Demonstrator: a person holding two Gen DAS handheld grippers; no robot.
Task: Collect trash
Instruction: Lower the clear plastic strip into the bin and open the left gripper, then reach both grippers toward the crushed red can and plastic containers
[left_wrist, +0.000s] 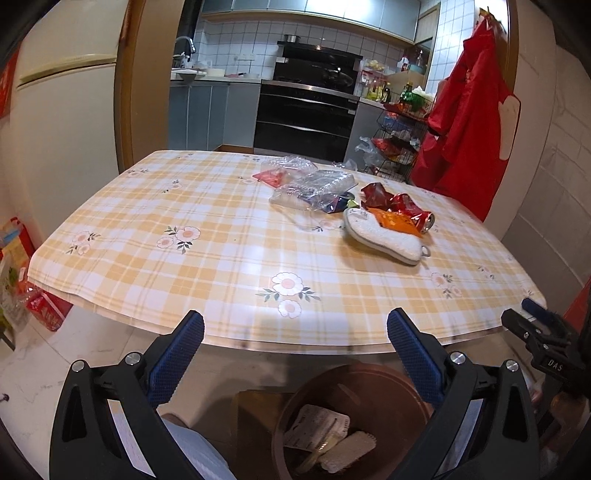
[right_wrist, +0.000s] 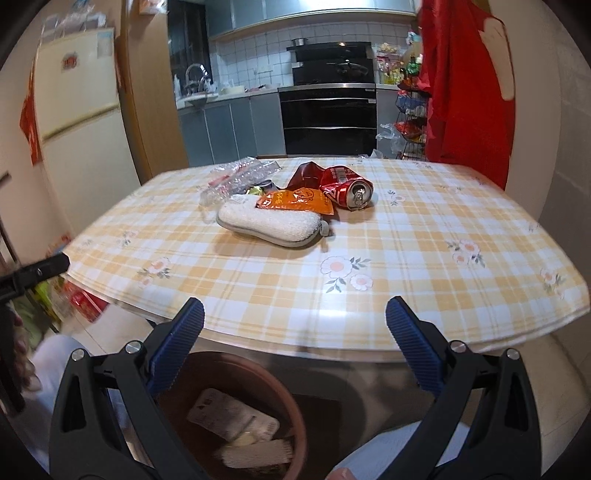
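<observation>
Trash lies in a pile on the checked tablecloth (left_wrist: 207, 258) (right_wrist: 424, 236): a white sponge pad (left_wrist: 384, 240) (right_wrist: 269, 223), an orange packet (left_wrist: 397, 220) (right_wrist: 295, 201), a crushed red can (left_wrist: 415, 210) (right_wrist: 347, 188), a dark red wrapper (left_wrist: 375, 194) (right_wrist: 308, 173) and clear plastic packaging (left_wrist: 314, 186) (right_wrist: 240, 177). A brown bin (left_wrist: 351, 417) (right_wrist: 236, 413) below the table's near edge holds a few pieces of trash. My left gripper (left_wrist: 295, 332) is open and empty above the bin. My right gripper (right_wrist: 295, 328) is open and empty above it too.
A fridge (left_wrist: 62, 129) stands at left. An oven (left_wrist: 306, 110) and kitchen counter are beyond the table. A red apron (left_wrist: 469, 110) hangs at right, next to a wire rack (left_wrist: 399, 133). Red boxes (left_wrist: 44, 306) sit on the floor at left.
</observation>
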